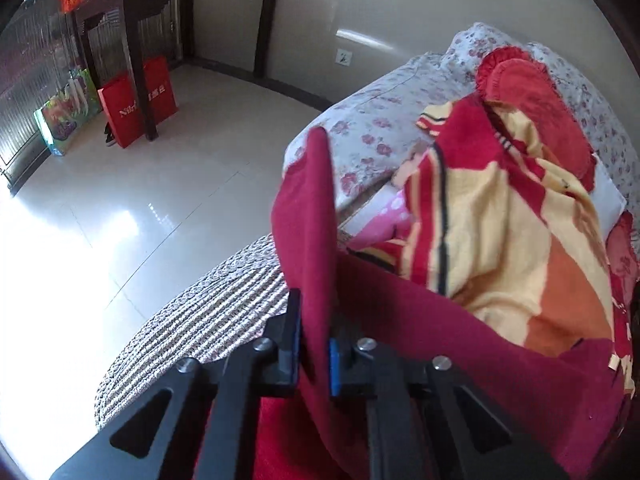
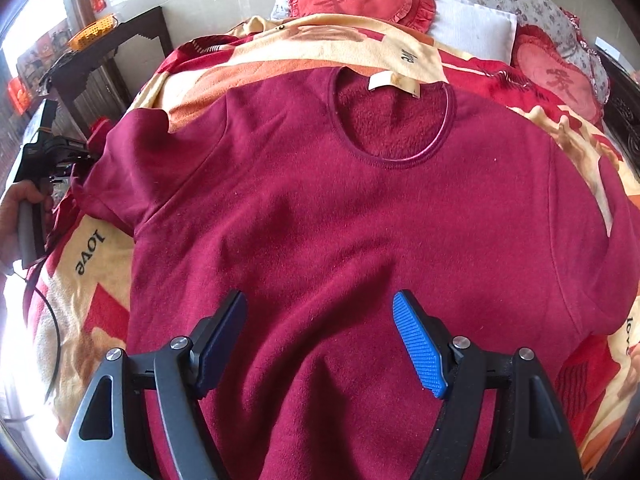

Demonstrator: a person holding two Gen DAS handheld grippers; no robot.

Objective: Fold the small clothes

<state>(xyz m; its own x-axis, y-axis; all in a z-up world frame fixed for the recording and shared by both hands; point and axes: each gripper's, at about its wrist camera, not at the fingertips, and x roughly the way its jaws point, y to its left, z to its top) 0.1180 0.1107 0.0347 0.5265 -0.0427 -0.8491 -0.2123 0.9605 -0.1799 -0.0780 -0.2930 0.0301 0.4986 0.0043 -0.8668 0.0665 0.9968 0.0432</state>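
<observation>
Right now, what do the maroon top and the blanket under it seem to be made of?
Maroon top: looks like soft brushed knit, matte; the inside at the neck is fuzzy, fleece-like. Blanket: probably plush fleece, matte, with a printed pattern and slightly napped surface. Exact fibres cannot be told.

Dark red fleece top lies spread flat, neckline away; one sleeve lifted upright.

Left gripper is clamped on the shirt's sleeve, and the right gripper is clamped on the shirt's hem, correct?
Not quite. The left gripper is shut on the sleeve of the shirt, but the right gripper is open above the shirt, gripping nothing, as the right wrist view shows.
</observation>
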